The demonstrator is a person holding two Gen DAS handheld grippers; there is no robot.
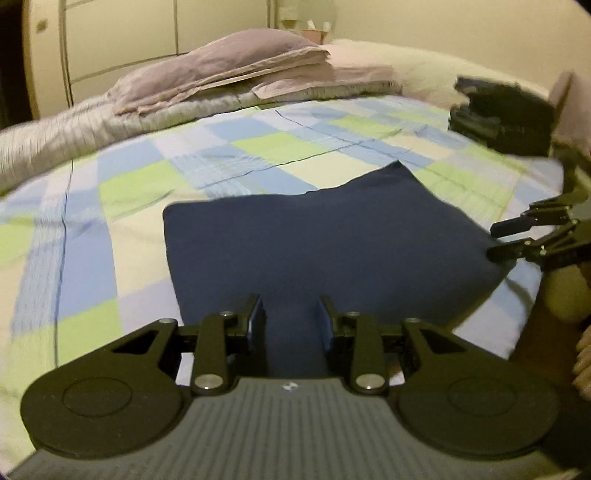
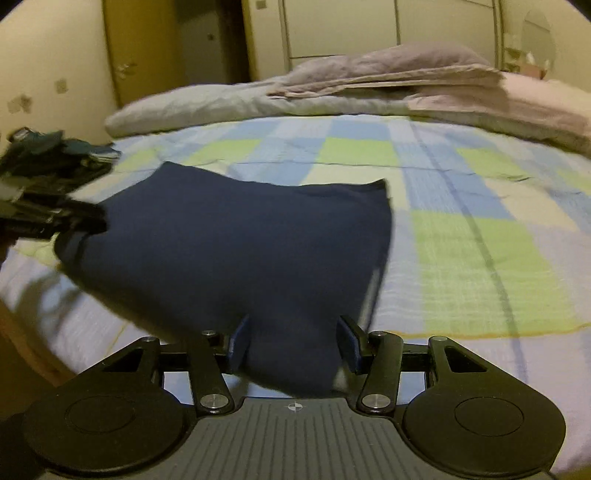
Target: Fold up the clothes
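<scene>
A dark blue garment (image 1: pixel 325 236) (image 2: pixel 240 240) is spread over the checked bedspread (image 1: pixel 122 192) (image 2: pixel 480 240), folded flat with its near edge lifted. In the left wrist view my left gripper (image 1: pixel 291 317) is shut on a bunch of that near edge, and the cloth fills the gap between the pads. The right wrist view shows the same gripper (image 2: pixel 98 221) at the cloth's left corner. My right gripper (image 2: pixel 295 343) is shut on another bunch of the near edge. It also shows at the cloth's right corner in the left wrist view (image 1: pixel 495 240).
A dark pile of clothes (image 1: pixel 506 114) (image 2: pixel 55 155) lies near the bed's edge beyond the garment. Folded lilac bedding and a pillow (image 1: pixel 229 70) (image 2: pixel 388 74) lie across the far side, with wardrobe doors (image 1: pixel 122 33) behind. A wooden bed frame (image 2: pixel 22 343) shows below the mattress.
</scene>
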